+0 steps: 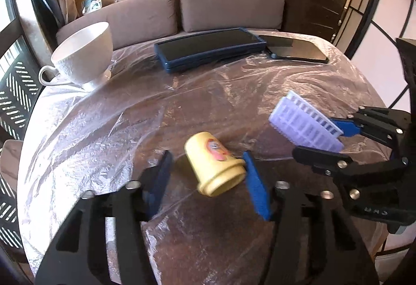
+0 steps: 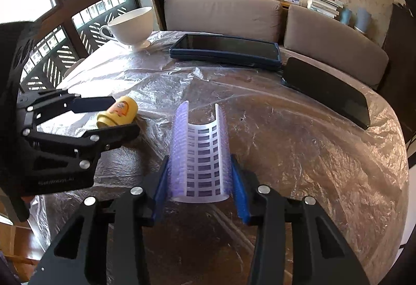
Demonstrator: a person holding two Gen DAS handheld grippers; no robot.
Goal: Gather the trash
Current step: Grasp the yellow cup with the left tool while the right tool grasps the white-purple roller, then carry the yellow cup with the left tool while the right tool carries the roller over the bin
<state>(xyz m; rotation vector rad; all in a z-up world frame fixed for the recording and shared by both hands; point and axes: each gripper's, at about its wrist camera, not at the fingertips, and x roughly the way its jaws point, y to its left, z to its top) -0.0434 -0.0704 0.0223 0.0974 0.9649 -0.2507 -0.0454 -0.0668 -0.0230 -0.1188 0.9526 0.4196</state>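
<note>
We have 2 pieces of trash in hand on the plastic-covered table. In the left wrist view, the small yellow cup lies on its side at lower centre, between the blue pads of the left gripper. The right pad touches its flared rim; the left pad stands slightly off the body, so we judge the jaws narrowed around it but not yet clamping.

In the right wrist view, the lilac slotted half-tube sits at centre frame, its 2 long edges pressed by the blue pads of the right gripper, which has closed firmly on it.

We judge both pieces light, thin plastic. The cup looks stiff but round and smooth, so it may roll or squirt out; taking it across the body, just below the rim, seems safest. The half-tube looks springy and open on 1 side, so a hard squeeze could flex it inward; its ribbed outer walls should give the pads good purchase.

The white teacup at upper left and the tablet are not trash.
</note>
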